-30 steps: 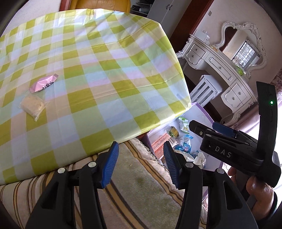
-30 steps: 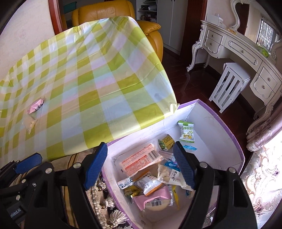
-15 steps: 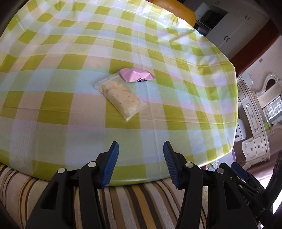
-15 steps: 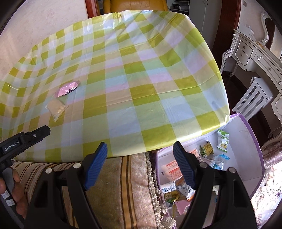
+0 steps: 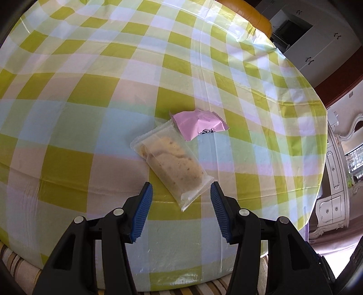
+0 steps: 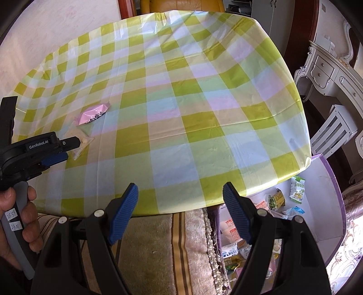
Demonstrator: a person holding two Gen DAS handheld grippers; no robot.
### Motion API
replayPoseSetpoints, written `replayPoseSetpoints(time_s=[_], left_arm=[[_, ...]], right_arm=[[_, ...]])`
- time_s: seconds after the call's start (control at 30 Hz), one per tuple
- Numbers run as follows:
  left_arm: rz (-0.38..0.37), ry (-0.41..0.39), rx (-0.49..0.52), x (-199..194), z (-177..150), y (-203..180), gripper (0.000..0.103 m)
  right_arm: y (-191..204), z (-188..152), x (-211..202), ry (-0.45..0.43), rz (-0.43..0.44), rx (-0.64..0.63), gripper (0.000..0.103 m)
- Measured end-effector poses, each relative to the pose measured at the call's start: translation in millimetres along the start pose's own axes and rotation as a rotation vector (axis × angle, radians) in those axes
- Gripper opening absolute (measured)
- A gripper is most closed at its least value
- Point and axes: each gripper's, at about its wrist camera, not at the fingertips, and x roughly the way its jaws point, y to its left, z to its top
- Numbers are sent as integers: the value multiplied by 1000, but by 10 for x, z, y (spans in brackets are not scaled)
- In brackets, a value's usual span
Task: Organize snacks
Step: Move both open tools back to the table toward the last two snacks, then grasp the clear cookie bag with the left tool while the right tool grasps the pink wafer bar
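A clear packet with a pale biscuit [image 5: 172, 164] lies on the green-checked tablecloth [image 5: 90, 109], and a pink packet [image 5: 198, 124] touches its far end. My left gripper [image 5: 180, 194] hovers open at the clear packet's near end, blue pads on either side and apart from it. In the right wrist view the left gripper [image 6: 56, 152] covers part of the clear packet [image 6: 82, 140], beside the pink packet [image 6: 93, 114]. My right gripper [image 6: 180, 195] is open over the table's near edge with nothing between its fingers. A purple-rimmed white box [image 6: 326, 204] with several snacks sits low at the right.
A striped cushion [image 6: 158, 245] lies under the near table edge. A white ornate dresser [image 6: 329, 74] and a white slatted stool [image 6: 333, 131] stand at the right. An orange armchair [image 5: 247, 13] is behind the table. A hand [image 6: 15, 217] holds the left gripper's handle.
My left gripper swung from the box side over the table and closed in on the clear packet. My right gripper moved left, off the box, to the table's near edge.
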Motion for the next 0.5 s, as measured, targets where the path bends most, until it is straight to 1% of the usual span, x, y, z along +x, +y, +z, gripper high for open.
replayPoseSetpoints(time_s=[0.13,0.27,0.33,0.4,0.5], left_arm=[[27,-9,32,78,81,-105,58],[129,-16,137,166,103,-285,58],[179,-17,192,211,99,-362,58],[214,-20,231,241,97,-402,57],[248,-28,269,248,95,-406,49]], right_arm=[[-4,17,48,9,6,8,77],[-9,28,82,11,5,17,77],[-17,35,103,14,4,24,77],[-24,43,125,16,1,30,77],[-14,67,160,19,-6,37,77]])
